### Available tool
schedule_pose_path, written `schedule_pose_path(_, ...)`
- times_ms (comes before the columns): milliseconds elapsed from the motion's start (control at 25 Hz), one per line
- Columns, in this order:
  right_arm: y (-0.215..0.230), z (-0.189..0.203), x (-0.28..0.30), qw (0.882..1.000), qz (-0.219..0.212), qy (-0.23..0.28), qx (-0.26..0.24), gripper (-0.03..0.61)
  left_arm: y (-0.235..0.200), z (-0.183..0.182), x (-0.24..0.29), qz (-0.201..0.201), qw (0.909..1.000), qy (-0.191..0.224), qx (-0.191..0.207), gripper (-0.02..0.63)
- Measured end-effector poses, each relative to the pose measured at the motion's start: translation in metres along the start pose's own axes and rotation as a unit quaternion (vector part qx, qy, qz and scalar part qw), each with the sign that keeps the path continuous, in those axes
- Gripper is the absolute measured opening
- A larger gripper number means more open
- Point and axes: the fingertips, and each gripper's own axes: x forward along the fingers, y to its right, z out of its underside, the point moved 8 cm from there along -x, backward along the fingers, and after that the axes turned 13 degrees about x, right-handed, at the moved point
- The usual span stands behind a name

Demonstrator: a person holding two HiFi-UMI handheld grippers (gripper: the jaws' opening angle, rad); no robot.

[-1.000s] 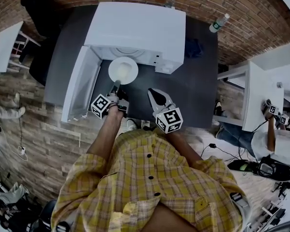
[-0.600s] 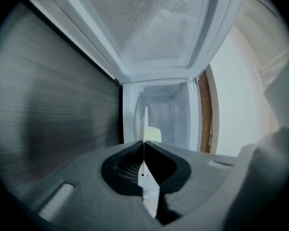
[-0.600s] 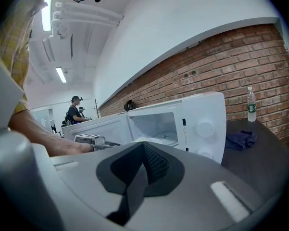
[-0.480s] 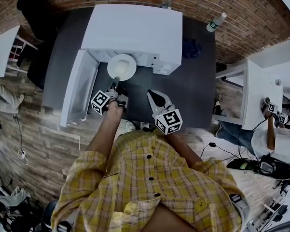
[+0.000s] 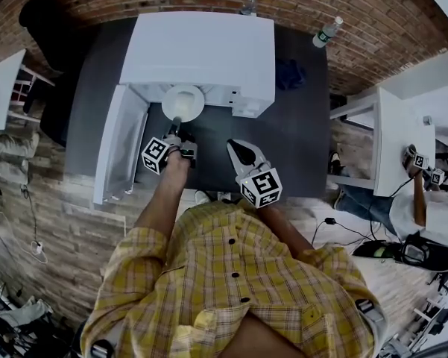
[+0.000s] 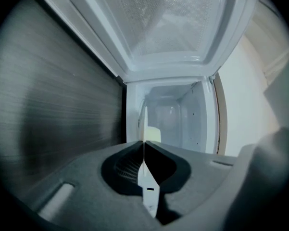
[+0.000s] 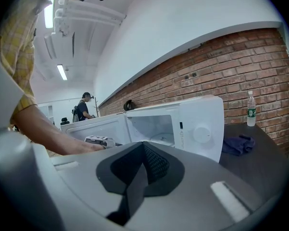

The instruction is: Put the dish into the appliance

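In the head view a white round dish (image 5: 183, 101) hangs at the mouth of the white microwave (image 5: 201, 47), whose door (image 5: 119, 144) swings open to the left. My left gripper (image 5: 176, 124) is shut on the dish's near rim. In the left gripper view the dish (image 6: 144, 182) shows edge-on between the jaws, with the lit microwave cavity (image 6: 175, 117) straight ahead. My right gripper (image 5: 240, 149) hovers shut and holding nothing over the dark table (image 5: 298, 148), right of the dish. From the right gripper view (image 7: 143, 146) the open microwave (image 7: 197, 124) is ahead.
A blue cloth (image 5: 289, 73) lies right of the microwave, and two water bottles (image 5: 324, 32) (image 5: 247, 2) stand at the table's back edge by the brick wall. A white desk (image 5: 399, 148) with another person's hand stands at the right.
My left gripper has carried the dish forward, from in front of the microwave to its opening. The right gripper has stayed put.
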Motion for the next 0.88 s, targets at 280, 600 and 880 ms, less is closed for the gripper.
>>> schedule_pose_path(280,0.003,-0.002,0.0,1.0,0.005,-0.004,-0.002,0.003,-0.003,-0.004,0.015,0.005,1.0,0.004,0.0,0.008)
schedule_pose_path(600,0.011,-0.01,0.002,1.0,0.023,0.002,0.007,0.003,-0.001,-0.006,0.036,0.012,0.9999,0.003,0.011,0.008)
schedule_pose_path(880,0.013,-0.013,0.002,1.0,0.029,0.002,0.005,0.003,0.0,-0.012,0.049,0.007,0.9998,0.003,0.018,0.008)
